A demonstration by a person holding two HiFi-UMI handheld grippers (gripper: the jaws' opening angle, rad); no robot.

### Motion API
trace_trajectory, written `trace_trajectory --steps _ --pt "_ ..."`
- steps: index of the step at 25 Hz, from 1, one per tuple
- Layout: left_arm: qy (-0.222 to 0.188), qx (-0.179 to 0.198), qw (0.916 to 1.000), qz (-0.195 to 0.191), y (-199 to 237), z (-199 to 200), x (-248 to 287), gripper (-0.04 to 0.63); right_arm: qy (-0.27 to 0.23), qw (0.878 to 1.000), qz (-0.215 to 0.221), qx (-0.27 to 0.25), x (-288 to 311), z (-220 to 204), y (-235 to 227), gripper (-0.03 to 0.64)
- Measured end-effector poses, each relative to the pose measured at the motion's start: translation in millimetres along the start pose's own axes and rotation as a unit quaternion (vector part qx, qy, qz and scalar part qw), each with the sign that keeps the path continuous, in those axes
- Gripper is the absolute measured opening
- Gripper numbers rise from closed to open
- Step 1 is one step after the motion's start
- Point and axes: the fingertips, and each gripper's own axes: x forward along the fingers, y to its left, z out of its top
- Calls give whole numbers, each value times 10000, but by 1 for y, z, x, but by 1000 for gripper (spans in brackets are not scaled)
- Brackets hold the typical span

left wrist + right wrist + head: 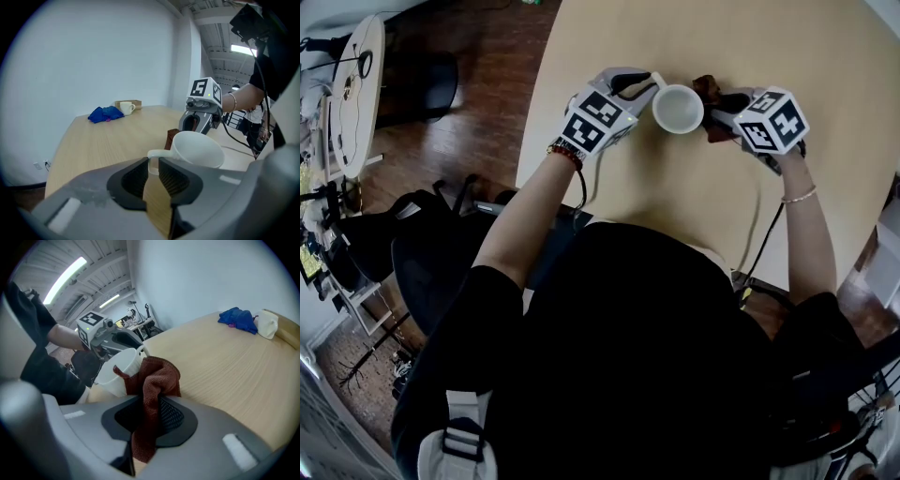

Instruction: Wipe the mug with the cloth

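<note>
A white mug (678, 109) stands on the light wooden table (675, 216) between my two grippers. My left gripper (639, 87) is at its left, shut on the mug's handle (152, 155), which sits between the two pads. In the left gripper view the mug's bowl (199, 150) lies just past the jaws. My right gripper (719, 114) is at the mug's right, shut on a brown cloth (157, 378). The cloth bunches out of the jaws and touches the mug's side (123, 367). In the head view the cloth (708, 88) shows at the mug's far right.
At the far end of the table lie a blue cloth (105, 114), a second white mug (125, 108) and a small cardboard box (134, 103). Black chairs (422, 244) stand on the wood floor left of the table's near edge. A cable (757, 225) runs across the table.
</note>
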Motion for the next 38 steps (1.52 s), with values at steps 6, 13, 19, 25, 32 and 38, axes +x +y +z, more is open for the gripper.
trace_trajectory --steps 6,13,19,25,32,38 --pt "49 180 9997 -149 -10 6 10 34 -398 9990 199 66 -22 5 19 78" --pt "32 189 9995 -267 -15 10 17 14 -528 9982 268 112 -29 11 23 78" --pt "28 184 9993 -317 -17 13 20 0 -250 9994 196 98 -14 3 13 78" --pt "-12 56 9993 -356 -20 15 21 0 76 9998 105 158 5 -11 3 77" --pt "-58 -7 9988 -480 -19 17 22 0 106 9997 144 182 7 -10 2 78" --pt "-51 138 9977 -668 -23 21 27 0 -370 9988 311 47 -24 15 13 78"
